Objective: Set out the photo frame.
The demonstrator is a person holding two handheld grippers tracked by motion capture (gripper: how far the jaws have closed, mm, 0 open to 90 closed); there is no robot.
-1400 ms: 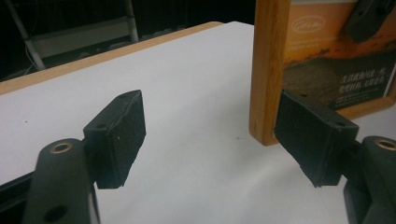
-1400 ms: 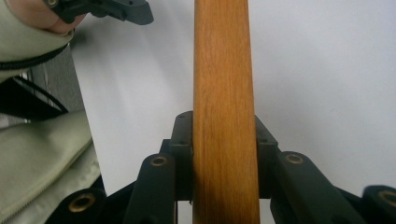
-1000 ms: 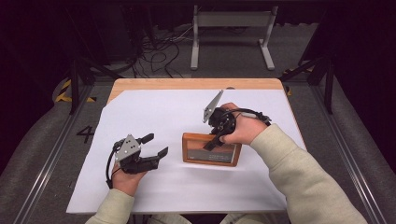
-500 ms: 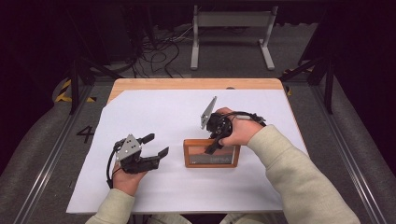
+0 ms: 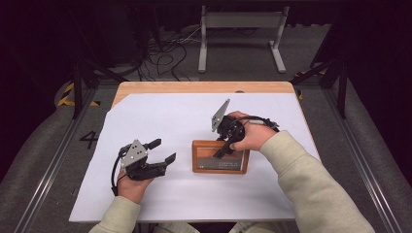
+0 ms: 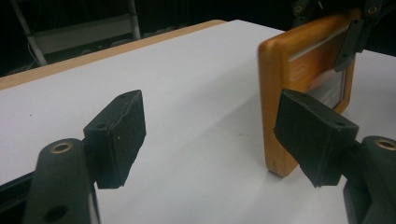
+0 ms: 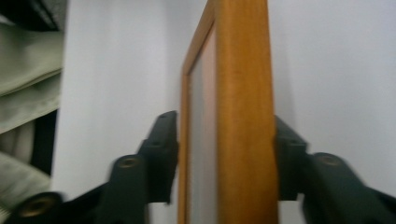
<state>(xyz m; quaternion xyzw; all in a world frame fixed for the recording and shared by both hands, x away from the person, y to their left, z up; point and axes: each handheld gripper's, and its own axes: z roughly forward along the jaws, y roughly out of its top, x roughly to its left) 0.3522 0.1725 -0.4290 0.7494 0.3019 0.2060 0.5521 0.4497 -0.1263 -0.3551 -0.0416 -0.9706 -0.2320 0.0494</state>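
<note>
Since a second ago the right gripper [image 5: 224,148] has just been opening its jaws, which now stand either side of the wooden picture frame's [image 5: 219,163] top edge, one pad clear of it. The frame stands on the white table [image 5: 160,116]. The left gripper [image 5: 162,151] rests beside it, jaws wide and empty.

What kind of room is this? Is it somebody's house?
Probably not a house; it looks like a lab or workshop for recordings. A white sheet covers the wooden table, tangled black cables lie on the grey floor, and a grey metal stand sits behind.
</note>
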